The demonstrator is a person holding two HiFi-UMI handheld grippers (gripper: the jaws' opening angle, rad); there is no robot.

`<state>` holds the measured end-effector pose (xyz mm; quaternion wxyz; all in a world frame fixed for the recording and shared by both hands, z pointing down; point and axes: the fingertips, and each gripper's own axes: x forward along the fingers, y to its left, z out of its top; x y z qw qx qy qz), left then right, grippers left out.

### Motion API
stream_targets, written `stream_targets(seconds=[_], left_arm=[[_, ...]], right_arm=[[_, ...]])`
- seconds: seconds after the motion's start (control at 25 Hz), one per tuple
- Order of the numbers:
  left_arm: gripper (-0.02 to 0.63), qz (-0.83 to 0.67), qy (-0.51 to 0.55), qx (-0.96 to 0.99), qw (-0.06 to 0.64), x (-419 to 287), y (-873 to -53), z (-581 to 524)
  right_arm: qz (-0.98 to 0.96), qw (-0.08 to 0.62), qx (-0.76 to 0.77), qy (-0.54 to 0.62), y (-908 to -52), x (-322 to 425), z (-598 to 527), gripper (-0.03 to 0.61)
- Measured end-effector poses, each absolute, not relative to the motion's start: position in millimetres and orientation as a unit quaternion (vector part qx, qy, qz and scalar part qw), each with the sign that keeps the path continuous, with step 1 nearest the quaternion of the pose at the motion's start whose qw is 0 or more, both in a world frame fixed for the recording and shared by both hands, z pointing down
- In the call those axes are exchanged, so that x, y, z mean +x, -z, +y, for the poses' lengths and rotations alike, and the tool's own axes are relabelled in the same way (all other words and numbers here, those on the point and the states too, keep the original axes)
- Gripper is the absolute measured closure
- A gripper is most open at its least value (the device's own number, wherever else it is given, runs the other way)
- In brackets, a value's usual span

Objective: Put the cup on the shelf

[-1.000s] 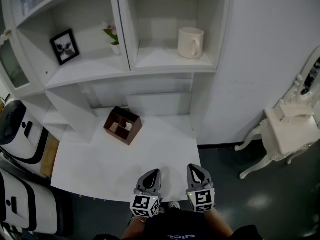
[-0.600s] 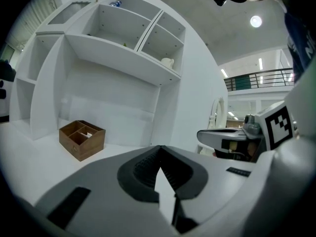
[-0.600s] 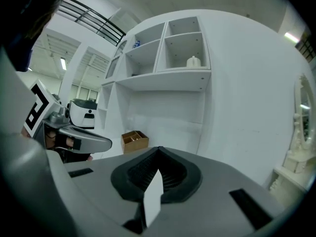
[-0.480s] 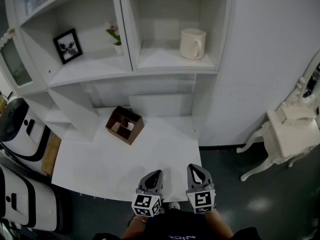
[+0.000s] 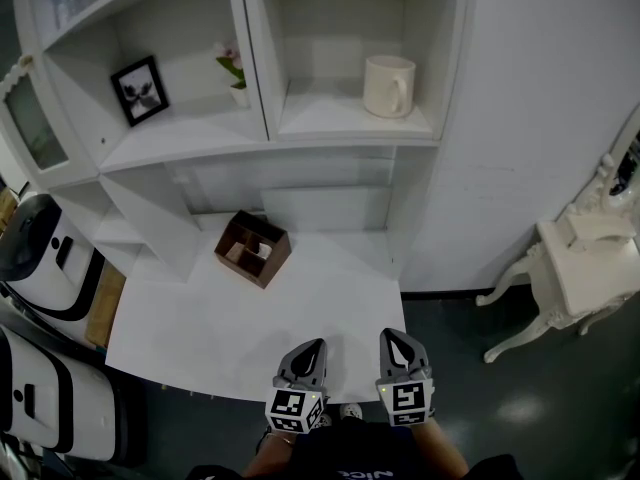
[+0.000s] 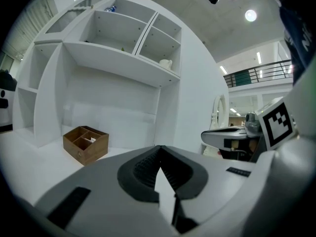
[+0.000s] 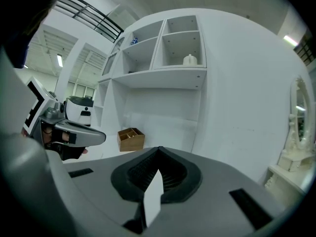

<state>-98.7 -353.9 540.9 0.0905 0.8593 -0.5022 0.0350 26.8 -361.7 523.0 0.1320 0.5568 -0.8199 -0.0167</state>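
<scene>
head view, white table (image 5: 200, 318), grey floor (image 5: 480, 388)

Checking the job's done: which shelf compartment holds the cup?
The right compartment, where the cream cup stands alone and upright. The compartment left of it holds a picture frame and a potted flower instead.
</scene>
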Motion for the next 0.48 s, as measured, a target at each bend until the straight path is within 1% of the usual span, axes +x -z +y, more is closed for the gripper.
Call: stream_targets(seconds=[0.48], left_arm=[[0.612, -0.505, -0.037, 0.858, 0.084, -102.0, -540.6, -351.4]], right_arm=[[-0.816, 0.136, 0.562, 0.024, -522.9, 32.4, -360.2, 0.571]])
